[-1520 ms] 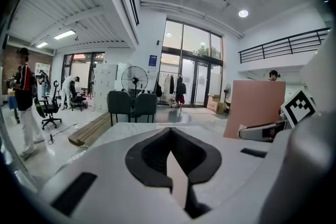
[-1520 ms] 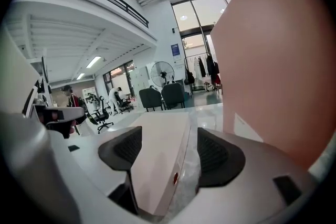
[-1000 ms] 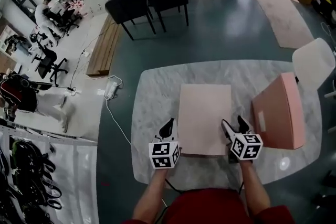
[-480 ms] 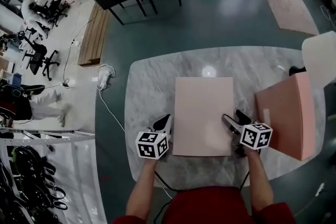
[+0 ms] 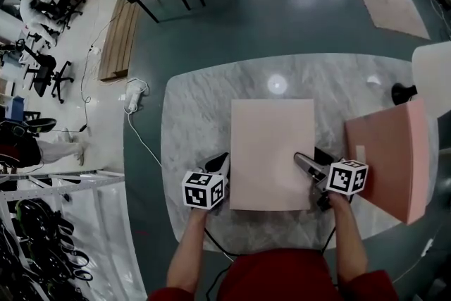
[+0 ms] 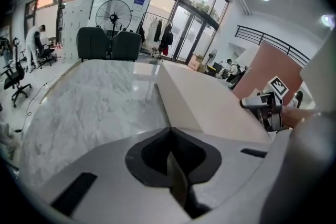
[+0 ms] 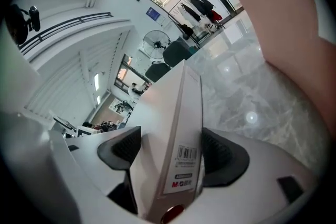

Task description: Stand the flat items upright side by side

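Right tool (image 5: 313,159) grabs the flat pink box (image 5: 271,144)
It squeezes the near edge on the desk (image 5: 197,116); the left tool (image 5: 220,164) sits closed, empty, beside it.

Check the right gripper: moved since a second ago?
No clear move. Against the flat box on the table, the right gripper still straddles its right edge near the near corner.

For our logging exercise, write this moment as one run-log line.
left claw: shut, empty; right claw: shut on box; box: flat on table; second box: upright
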